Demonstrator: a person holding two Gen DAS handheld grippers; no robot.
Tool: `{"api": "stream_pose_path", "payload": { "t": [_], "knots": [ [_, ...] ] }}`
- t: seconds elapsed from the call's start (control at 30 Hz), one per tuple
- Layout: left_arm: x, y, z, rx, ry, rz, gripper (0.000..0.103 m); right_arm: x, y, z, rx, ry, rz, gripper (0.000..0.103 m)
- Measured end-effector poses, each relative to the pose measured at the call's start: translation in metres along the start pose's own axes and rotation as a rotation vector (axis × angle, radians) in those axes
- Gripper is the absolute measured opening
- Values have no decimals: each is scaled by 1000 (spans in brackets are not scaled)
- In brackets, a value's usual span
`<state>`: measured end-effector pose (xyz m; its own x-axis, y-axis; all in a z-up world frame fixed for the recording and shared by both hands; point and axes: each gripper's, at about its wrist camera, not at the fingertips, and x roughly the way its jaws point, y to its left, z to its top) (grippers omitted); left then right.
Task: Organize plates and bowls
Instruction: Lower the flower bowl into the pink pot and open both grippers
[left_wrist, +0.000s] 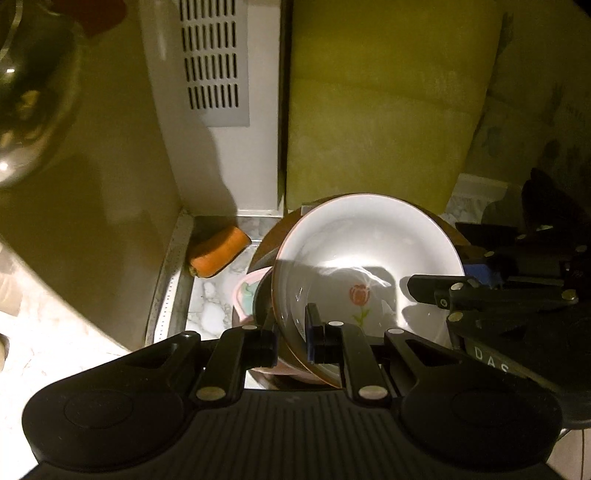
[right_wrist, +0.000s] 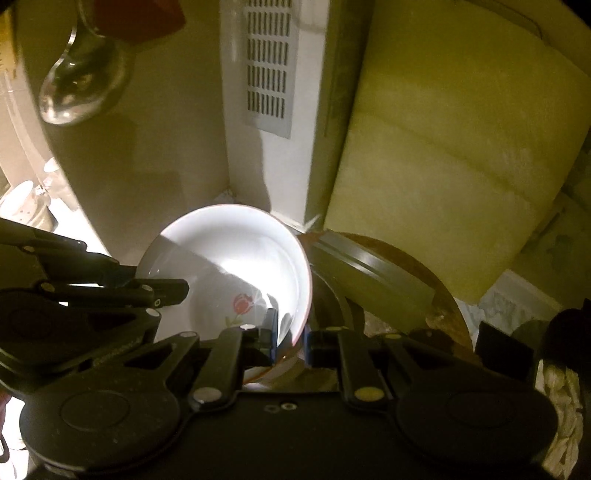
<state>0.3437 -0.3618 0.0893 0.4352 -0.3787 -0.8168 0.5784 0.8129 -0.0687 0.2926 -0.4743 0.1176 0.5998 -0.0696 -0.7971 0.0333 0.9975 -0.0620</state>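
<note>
A white bowl (left_wrist: 365, 258) with a red tulip painted inside and a brown rim sits on a stack: a dark plate (left_wrist: 264, 254) and a pink bowl (left_wrist: 245, 295) show under it. My left gripper (left_wrist: 291, 339) is shut on the bowl's left rim, one finger inside, one outside. My right gripper (right_wrist: 290, 338) is shut on the same bowl (right_wrist: 236, 258) at its right rim. Each gripper shows in the other's view, the right one (left_wrist: 461, 295) and the left one (right_wrist: 155, 291). A grey plate (right_wrist: 373, 280) on a brown plate (right_wrist: 450, 295) lies right of the bowl.
An orange carrot piece (left_wrist: 219, 253) lies on the marble counter (left_wrist: 210, 306) by the wall corner. A white vented panel (left_wrist: 214, 62) and a yellow-green cushion (left_wrist: 376, 110) stand behind. A steel ladle (right_wrist: 81, 88) hangs upper left. Crumpled white cloth (right_wrist: 561, 406) is at right.
</note>
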Motion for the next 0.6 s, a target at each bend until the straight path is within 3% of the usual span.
{"api": "stream_pose_path", "payload": {
  "t": [0.6],
  "knots": [
    [42,6,4,27,111,36,12,52,-12,0,22,124,63,14]
  ]
}}
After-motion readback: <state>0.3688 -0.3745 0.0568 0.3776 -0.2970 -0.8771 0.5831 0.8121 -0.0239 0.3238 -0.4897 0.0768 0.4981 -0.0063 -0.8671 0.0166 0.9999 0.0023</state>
